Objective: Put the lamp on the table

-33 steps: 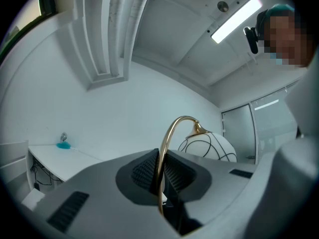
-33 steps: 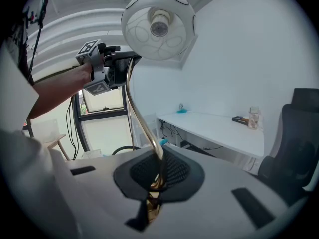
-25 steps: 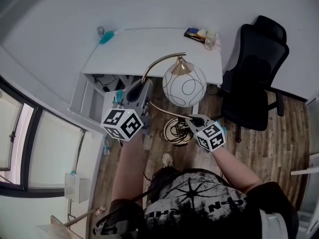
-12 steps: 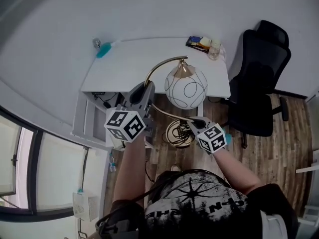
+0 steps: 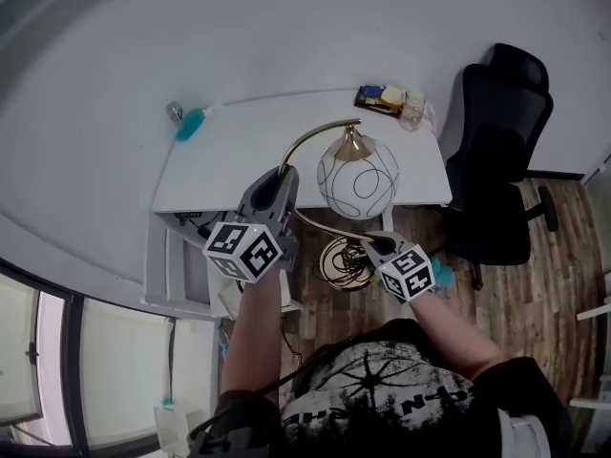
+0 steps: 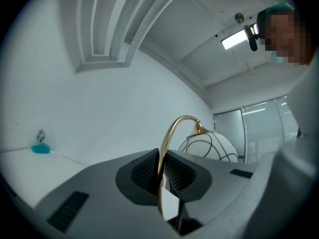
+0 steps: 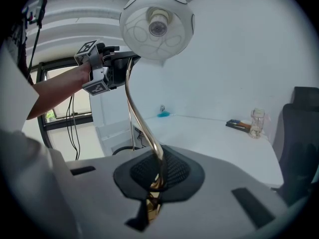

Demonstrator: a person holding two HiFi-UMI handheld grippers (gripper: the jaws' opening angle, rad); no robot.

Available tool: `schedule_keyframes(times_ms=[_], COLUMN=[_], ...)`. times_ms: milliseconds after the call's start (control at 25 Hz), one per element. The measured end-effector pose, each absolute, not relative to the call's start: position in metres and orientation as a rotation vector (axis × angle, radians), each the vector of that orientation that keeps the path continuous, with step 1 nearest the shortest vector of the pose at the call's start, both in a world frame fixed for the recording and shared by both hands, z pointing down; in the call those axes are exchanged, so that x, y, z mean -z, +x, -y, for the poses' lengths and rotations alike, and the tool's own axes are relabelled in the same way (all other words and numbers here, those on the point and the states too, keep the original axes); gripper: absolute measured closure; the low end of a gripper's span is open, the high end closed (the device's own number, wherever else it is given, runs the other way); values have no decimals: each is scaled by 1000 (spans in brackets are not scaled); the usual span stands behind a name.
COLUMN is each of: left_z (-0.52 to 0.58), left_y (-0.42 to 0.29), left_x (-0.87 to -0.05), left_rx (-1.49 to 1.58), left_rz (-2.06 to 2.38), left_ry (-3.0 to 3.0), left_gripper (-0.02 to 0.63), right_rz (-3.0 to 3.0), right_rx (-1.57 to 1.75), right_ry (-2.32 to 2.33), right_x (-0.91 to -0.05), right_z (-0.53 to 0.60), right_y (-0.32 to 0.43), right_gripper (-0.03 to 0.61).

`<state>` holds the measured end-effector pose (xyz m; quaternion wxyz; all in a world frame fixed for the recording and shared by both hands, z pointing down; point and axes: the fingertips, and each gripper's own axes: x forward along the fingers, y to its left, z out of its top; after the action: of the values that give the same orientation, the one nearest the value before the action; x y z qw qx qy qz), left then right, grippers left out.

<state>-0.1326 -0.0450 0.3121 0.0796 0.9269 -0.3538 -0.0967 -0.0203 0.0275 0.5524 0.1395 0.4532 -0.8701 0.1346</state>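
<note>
I see the white table [image 5: 229, 156] against the wall, with a black office chair [image 5: 496, 151] at its right end. The lamp [image 5: 357, 177] is held up off the table: in the head view its white globe shade overlaps the table's near edge, and its round base [image 5: 342, 260] with coiled cord shows over the wood floor [image 5: 535, 246]. My left gripper [image 5: 283, 177] is clamped high on the arched gold stem [image 6: 167, 138]; my right gripper [image 5: 375, 245] is clamped low on it, near the base. Along the tabletop's far edge, a glass jar [image 5: 413, 111] sits right, a blue brush [image 5: 191, 123] left.
</note>
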Motion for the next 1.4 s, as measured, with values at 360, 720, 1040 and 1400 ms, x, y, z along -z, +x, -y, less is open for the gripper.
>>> schedule_keyframes(times_ms=[360,720,1040,1400], left_z=[90,152,223,293], left_y=[-144,-139,-124,-100], left_x=[-324,-325,-325,-331], left_rx=[266,259,254,256], left_rz=[1054,1124,1195,1238], left_ry=[2736,2716,2678,2660], left_gripper=[571,571,571,571], right_rz=[2502,2535,2558,2570], right_rx=[-406,-403,-409,-386], right_ry=[1287,1207,1125,1077], right_x=[-561,-564,-563,-569], right_z=[13,80,153,230], right_y=[-30,-25,-7,21], right_gripper=[561,561,561,561])
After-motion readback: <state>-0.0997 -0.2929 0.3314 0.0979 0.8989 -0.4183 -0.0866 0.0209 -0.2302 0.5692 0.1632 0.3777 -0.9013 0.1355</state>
